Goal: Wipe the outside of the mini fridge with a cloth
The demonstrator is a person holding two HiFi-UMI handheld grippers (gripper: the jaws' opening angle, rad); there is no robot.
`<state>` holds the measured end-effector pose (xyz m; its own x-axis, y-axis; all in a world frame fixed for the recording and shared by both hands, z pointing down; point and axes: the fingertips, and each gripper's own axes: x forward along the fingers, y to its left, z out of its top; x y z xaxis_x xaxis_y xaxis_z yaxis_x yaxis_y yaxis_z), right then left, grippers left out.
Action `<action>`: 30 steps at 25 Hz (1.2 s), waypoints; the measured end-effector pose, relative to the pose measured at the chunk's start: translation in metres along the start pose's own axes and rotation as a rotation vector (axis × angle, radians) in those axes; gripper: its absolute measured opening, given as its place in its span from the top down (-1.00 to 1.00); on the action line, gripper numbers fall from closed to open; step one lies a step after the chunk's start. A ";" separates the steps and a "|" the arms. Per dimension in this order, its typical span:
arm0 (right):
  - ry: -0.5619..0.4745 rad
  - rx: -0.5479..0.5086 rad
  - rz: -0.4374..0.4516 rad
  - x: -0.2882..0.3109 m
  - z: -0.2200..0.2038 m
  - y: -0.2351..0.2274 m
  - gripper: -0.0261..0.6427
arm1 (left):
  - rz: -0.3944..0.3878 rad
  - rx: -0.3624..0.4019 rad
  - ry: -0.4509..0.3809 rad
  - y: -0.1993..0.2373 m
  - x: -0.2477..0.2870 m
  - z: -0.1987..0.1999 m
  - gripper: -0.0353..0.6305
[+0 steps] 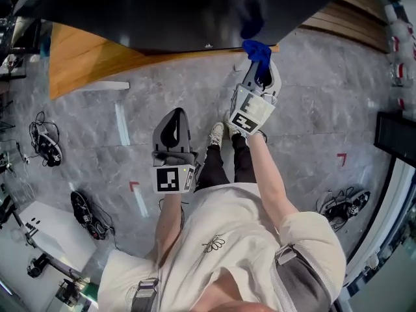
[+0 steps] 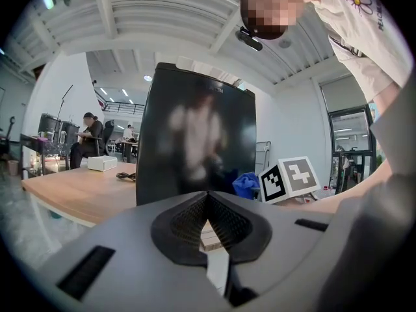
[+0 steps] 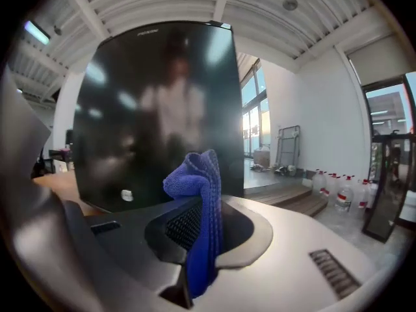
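Two tongs: right tongs (image 3: 198, 221) clamp one blue cloth (image 3: 196, 174) near fridge (image 3: 146, 103); left tongs (image 2: 208, 221) closed, empty.

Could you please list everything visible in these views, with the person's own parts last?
Light wooden table: one, tan, ahead.
Glossy black mini fridge: one, black, on the table.
Blue microfibre cloth: one, blue, near the fridge front.
Small white box: one, white, on the table.
Black cabled devices: three, black, on the grey floor.
Water bottles: several, clear with red labels, floor at right.
Left gripper: one, grey, shut, empty.
Right gripper: one, grey, shut on the cloth.
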<state>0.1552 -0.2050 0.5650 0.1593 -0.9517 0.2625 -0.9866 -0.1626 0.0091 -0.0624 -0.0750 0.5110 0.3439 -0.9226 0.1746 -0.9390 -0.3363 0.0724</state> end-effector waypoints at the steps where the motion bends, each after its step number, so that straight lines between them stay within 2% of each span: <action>1: 0.003 0.003 0.048 -0.004 -0.002 0.024 0.74 | 0.006 0.005 -0.002 0.003 -0.003 0.000 0.88; 4: 0.005 0.014 0.174 -0.011 -0.001 0.086 0.74 | 0.047 0.005 -0.011 0.017 -0.014 -0.002 0.88; 9: -0.039 0.000 0.365 -0.007 -0.006 0.177 0.74 | 0.188 0.005 -0.020 0.052 -0.037 -0.005 0.88; 11: -0.058 -0.041 0.412 -0.006 -0.012 0.218 0.74 | 0.236 0.012 -0.022 0.077 -0.056 -0.009 0.88; 14: -0.072 -0.088 0.459 -0.004 -0.019 0.277 0.74 | 0.322 -0.016 -0.020 0.114 -0.083 -0.012 0.88; 18: -0.099 -0.145 0.512 -0.006 -0.018 0.329 0.74 | 0.389 -0.052 -0.033 0.137 -0.111 -0.013 0.88; 21: -0.108 -0.171 0.537 -0.009 -0.020 0.348 0.74 | 0.413 -0.067 -0.043 0.144 -0.119 -0.015 0.88; 25: -0.116 -0.200 0.524 -0.008 -0.021 0.348 0.74 | 0.413 -0.115 -0.067 0.147 -0.113 -0.007 0.88; 30: -0.126 -0.229 0.503 -0.005 -0.019 0.316 0.74 | 0.345 -0.117 -0.088 0.136 -0.087 0.008 0.88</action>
<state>-0.1580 -0.2469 0.5850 -0.3434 -0.9235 0.1711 -0.9220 0.3661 0.1257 -0.2204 -0.0423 0.4984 0.0010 -0.9923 0.1240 -0.9905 0.0161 0.1367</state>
